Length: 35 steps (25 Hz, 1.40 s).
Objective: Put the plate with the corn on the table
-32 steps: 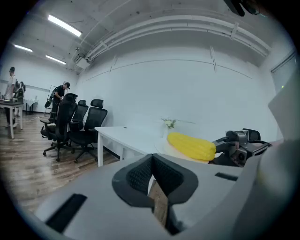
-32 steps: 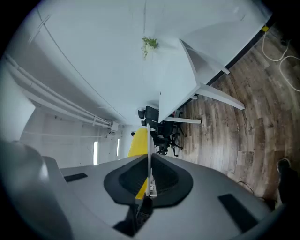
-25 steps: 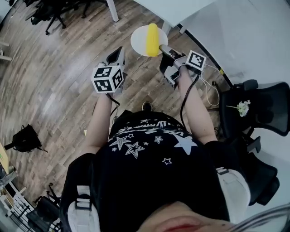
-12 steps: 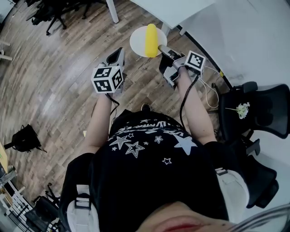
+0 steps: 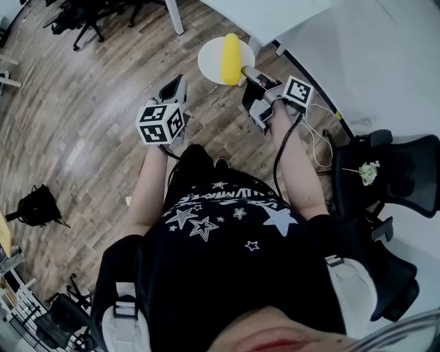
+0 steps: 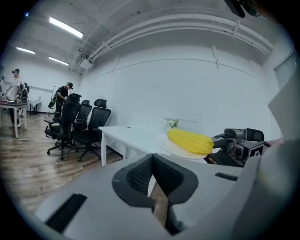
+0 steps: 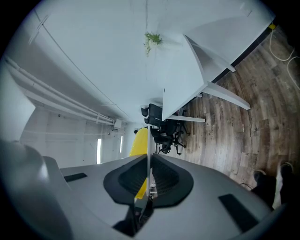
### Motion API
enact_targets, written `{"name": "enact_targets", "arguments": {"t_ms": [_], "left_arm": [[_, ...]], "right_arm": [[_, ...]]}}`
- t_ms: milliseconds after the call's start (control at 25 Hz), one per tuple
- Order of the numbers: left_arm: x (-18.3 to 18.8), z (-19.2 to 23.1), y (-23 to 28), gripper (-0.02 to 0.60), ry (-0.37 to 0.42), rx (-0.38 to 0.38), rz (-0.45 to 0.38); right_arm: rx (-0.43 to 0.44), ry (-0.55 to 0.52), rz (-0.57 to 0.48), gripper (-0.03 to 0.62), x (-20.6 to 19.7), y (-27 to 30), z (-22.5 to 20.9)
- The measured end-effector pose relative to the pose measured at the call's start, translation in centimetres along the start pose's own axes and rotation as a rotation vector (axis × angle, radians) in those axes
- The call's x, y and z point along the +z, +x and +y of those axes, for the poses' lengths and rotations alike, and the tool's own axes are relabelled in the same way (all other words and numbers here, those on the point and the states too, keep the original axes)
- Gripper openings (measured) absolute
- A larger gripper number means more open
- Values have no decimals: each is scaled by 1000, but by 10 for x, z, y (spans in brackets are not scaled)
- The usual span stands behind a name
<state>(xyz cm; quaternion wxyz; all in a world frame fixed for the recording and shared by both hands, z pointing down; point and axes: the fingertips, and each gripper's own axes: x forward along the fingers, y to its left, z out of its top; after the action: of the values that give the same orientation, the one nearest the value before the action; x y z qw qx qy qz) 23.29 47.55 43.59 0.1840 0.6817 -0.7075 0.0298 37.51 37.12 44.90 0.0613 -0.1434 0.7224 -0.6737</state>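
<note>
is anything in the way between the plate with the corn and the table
Nothing visible. The right gripper holds the plate by its rim, corn on top, in the air over the wood floor, just short of the white table, whose nearest part looks bare.

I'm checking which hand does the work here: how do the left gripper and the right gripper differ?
The right gripper is clamped on the rim of the plate carrying the corn; the left gripper is shut on nothing. The right gripper is rolled onto its side, while the left gripper sits upright. Both are held out over the wooden floor.
</note>
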Motion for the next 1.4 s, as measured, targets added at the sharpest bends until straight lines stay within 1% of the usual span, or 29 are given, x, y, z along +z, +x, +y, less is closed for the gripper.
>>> {"name": "enact_targets", "arguments": {"t_ms": [240,360,480,640,880,1080,1400], "left_arm": [[5,28,18,6,-22,1,-10],[11,48,37,6,-38,-12,-9],[18,72,55,6,-37,-28,-1],[36,107,87,6,-39,-38,-3],[64,155,138,6,-10,-69,0],[89,196,178,6,6,-86,1],[118,245,206,6,-1,-112,1]], "right_arm": [[-7,-9,2,26,8,27,-2],[2,-13,-14,26,20,52,2],[6,-15,-26,25,29,79,4],[13,-18,-39,25,47,120,9],[30,-35,-56,25,79,183,12],[39,-26,-72,25,102,236,13],[22,-12,-113,26,121,289,20]]}}
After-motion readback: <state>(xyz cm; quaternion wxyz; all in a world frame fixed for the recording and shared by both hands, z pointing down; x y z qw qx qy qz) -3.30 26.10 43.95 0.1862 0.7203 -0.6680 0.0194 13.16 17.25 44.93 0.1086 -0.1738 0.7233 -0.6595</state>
